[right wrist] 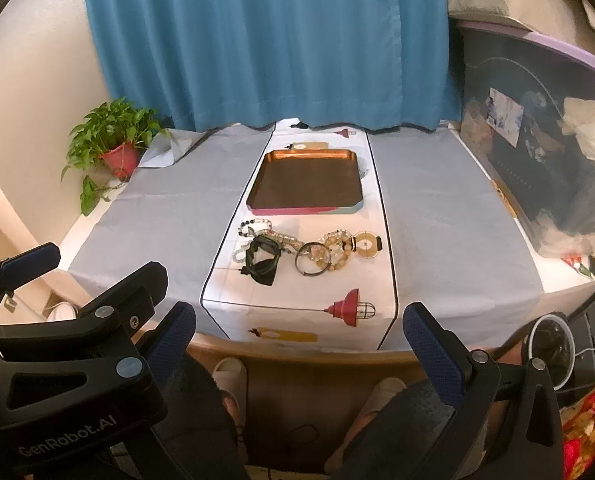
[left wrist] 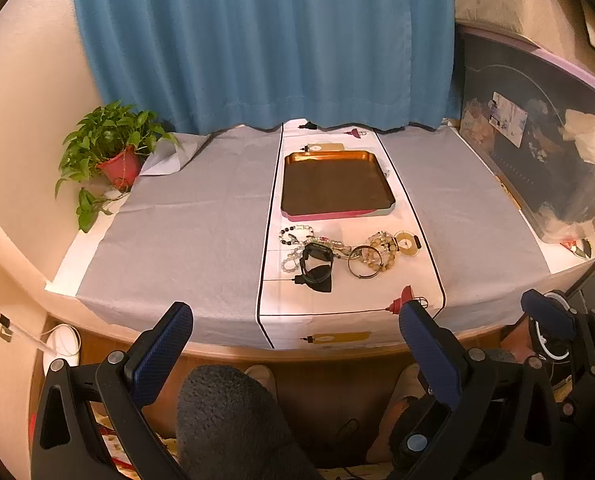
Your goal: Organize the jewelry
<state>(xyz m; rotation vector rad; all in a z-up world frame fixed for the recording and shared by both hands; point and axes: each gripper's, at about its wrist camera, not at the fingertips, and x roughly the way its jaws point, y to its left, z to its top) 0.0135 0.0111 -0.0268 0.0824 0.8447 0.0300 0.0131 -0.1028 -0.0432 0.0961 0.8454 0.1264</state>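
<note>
**Inspector A:** Status of the jewelry?

**Inspector B:** All of it lies loose on the runner [right wrist: 297, 296], ahead of both hand-held grippers and short of the tray [right wrist: 305, 210]. Itemised: a dark watch [left wrist: 316, 266] at the cluster's left, bead bracelets [left wrist: 297, 238] tangled beside and behind it, a thin metal bangle [left wrist: 364, 266] overlapping a heap of amber beads [left wrist: 383, 252], and a flat gold disc piece [left wrist: 406, 244] at the right end. Several pieces touch or overlap; I cannot tell which strands are separate.

**Inspector A:** And the tray?

**Inspector B:** Just beyond the cluster, squarely ahead. Its dark floor shows nothing in it. My judgement: sorting has not started; every piece is left to move.

**Inspector A:** Gripper condition?

**Inspector B:** Left hand-held gripper [left wrist: 295, 344]: fingers spread wide, nothing between them, held back over the near bench [left wrist: 185, 216] edge. Right hand-held gripper [right wrist: 299, 344]: likewise spread and carrying nothing, alongside the left. Neither touches any item.

**Inspector A:** Surroundings?

**Inspector B:** A potted plant [left wrist: 111, 148] far ahead to the left, a blue curtain [left wrist: 265, 40] behind the bench, a dark storage bin [left wrist: 545, 152] to the right. None obstructs the path.

**Inspector A:** Risk?

**Inspector B:** Likely snagging: lifting one tangled strand may drag its neighbours.
</note>
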